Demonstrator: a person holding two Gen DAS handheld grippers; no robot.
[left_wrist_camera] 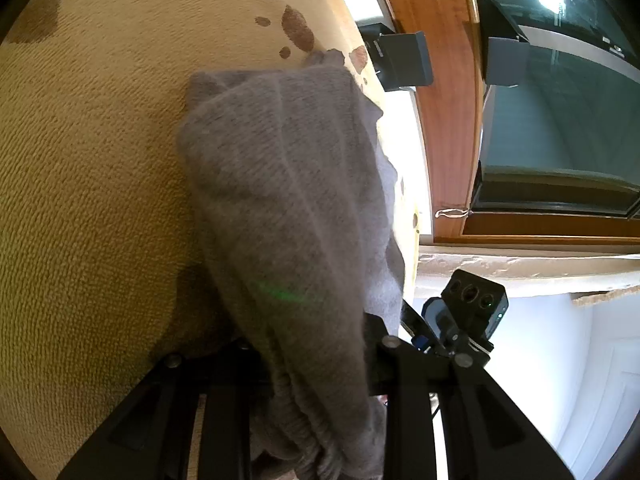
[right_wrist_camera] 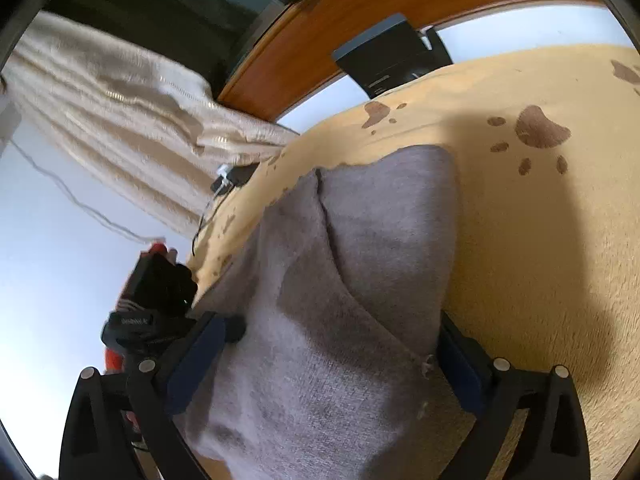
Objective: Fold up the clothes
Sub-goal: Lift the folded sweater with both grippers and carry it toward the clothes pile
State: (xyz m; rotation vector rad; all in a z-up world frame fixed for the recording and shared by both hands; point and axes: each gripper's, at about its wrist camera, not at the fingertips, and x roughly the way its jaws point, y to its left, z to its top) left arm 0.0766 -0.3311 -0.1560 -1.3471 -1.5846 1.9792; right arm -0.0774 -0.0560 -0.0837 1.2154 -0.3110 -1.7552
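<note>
Nearest the left wrist camera, the left hand-held gripper (left_wrist_camera: 320, 364) stood narrow, its jaws pinched on the ribbed hem end of the grey knit garment (left_wrist_camera: 288, 184). From there the cloth ran away from the camera as a long, already doubled bundle lying on the tan blanket (left_wrist_camera: 92, 168) with its brown paw prints (left_wrist_camera: 297, 29).

In the right wrist view, the right hand-held gripper (right_wrist_camera: 332, 360) stood wide, its fingers (right_wrist_camera: 200, 354) set either side of the garment (right_wrist_camera: 360, 264) without pressing it; the cloth lay between them, free. Beyond its left finger the other gripper's body showed, with a gloved hand (right_wrist_camera: 160, 276) on it.

Farther off lay the blanket's edge, a dark box (right_wrist_camera: 390, 54), a wooden frame (right_wrist_camera: 328, 32) and a pale curtain (right_wrist_camera: 120, 120).

Judging by this, a fold had been laid and the right side had let go while the left kept its end. The next move probably called for the right gripper to find a fresh edge or corner and close on it cleanly, without dragging the layers apart, before the bundle was doubled again.
</note>
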